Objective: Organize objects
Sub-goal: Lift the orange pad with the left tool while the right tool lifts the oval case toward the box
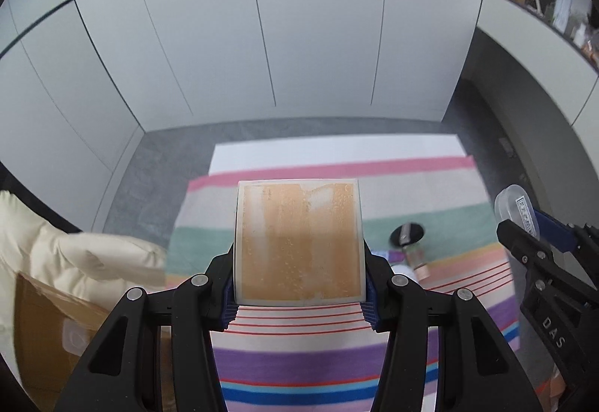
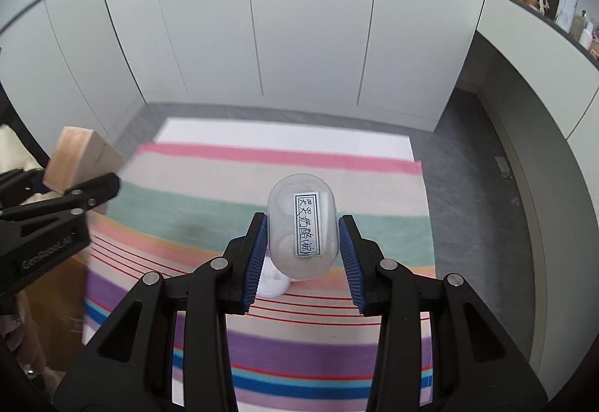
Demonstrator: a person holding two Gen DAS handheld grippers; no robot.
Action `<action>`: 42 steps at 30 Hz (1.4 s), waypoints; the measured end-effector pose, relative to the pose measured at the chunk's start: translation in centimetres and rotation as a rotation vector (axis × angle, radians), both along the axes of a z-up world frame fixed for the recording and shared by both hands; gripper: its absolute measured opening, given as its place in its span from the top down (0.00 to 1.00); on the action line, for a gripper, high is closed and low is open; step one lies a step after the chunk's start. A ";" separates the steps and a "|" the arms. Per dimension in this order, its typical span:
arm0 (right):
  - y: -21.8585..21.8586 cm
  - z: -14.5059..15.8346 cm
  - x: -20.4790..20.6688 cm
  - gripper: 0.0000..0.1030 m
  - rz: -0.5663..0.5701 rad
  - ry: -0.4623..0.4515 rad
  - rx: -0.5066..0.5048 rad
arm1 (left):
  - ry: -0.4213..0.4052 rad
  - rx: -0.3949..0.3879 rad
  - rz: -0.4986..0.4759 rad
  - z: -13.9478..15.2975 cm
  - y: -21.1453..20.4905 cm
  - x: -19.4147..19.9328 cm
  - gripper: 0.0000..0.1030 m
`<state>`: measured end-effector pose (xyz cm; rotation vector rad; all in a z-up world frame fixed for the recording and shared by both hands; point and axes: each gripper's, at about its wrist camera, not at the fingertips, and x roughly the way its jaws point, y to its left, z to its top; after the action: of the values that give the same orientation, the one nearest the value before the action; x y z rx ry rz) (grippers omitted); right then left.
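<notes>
Two things are in hand at once, both held above the striped cloth (image 2: 262, 164) that covers the work surface. The left gripper (image 1: 299, 284) is clamped on an orange box (image 1: 299, 243) with a pale border, its blue pads pressing the box's two sides with the jaws partly apart to fit that width. The right gripper (image 2: 303, 251) is closed on a clear plastic container (image 2: 301, 224) carrying a handwritten label, pinched between its ribbed blue pads at a narrower gap.

As for progress, I judge the sorting to be somewhere in the middle: neither held item has been set down anywhere. In the left wrist view a small bottle with a black cap (image 1: 410, 239) lies on the cloth at about 3 o'clock from the box, so at least one thing is still waiting. A white round item (image 2: 273, 281) sits on the cloth under the container at about 7 o'clock; what it is I cannot tell.

A cardboard box (image 1: 48, 322) shows at the left view's 8 o'clock edge, beside a cream padded sleeve (image 1: 75, 254); it may be the destination, though the blur there makes that uncertain.
</notes>
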<state>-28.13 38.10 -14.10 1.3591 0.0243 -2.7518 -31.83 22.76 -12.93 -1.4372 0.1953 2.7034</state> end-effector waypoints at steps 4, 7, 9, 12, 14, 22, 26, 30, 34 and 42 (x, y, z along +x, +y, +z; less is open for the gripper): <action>-0.7 4.7 1.3 0.61 0.006 0.044 -0.008 | 0.044 0.019 0.020 4.4 -0.8 0.9 0.49; -1.1 8.1 2.4 0.61 0.029 0.079 -0.046 | 0.067 0.028 0.034 7.0 -1.2 2.0 0.49; -1.5 10.3 3.2 0.61 0.042 0.101 -0.047 | 0.085 0.029 0.023 8.6 -1.2 2.9 0.49; -2.3 12.7 4.4 0.61 0.053 0.135 -0.009 | 0.106 0.022 0.021 10.4 -1.2 4.1 0.49; -2.6 13.6 4.9 0.61 0.066 0.144 -0.011 | 0.113 0.025 0.024 11.5 -1.4 4.6 0.49; -2.3 14.4 6.3 0.61 0.062 0.133 -0.014 | 0.135 0.013 0.026 13.2 -1.3 6.6 0.49; -1.5 14.4 7.5 0.61 0.048 0.120 0.002 | 0.163 -0.031 0.028 12.8 -1.2 8.3 0.49; -0.5 14.4 9.2 0.61 0.027 0.109 0.022 | 0.150 -0.037 0.020 12.0 -1.7 9.6 0.49; 0.0 13.7 10.6 0.61 0.012 0.106 0.059 | 0.167 -0.070 0.008 11.2 -1.8 11.1 0.49; 0.4 12.2 14.7 0.61 -0.011 0.103 0.089 | 0.147 -0.069 -0.045 9.5 -2.6 15.6 0.49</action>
<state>-13.44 38.48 -1.88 1.2380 0.1465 -2.8594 -16.27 20.19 -3.48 -1.2344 0.3290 2.7923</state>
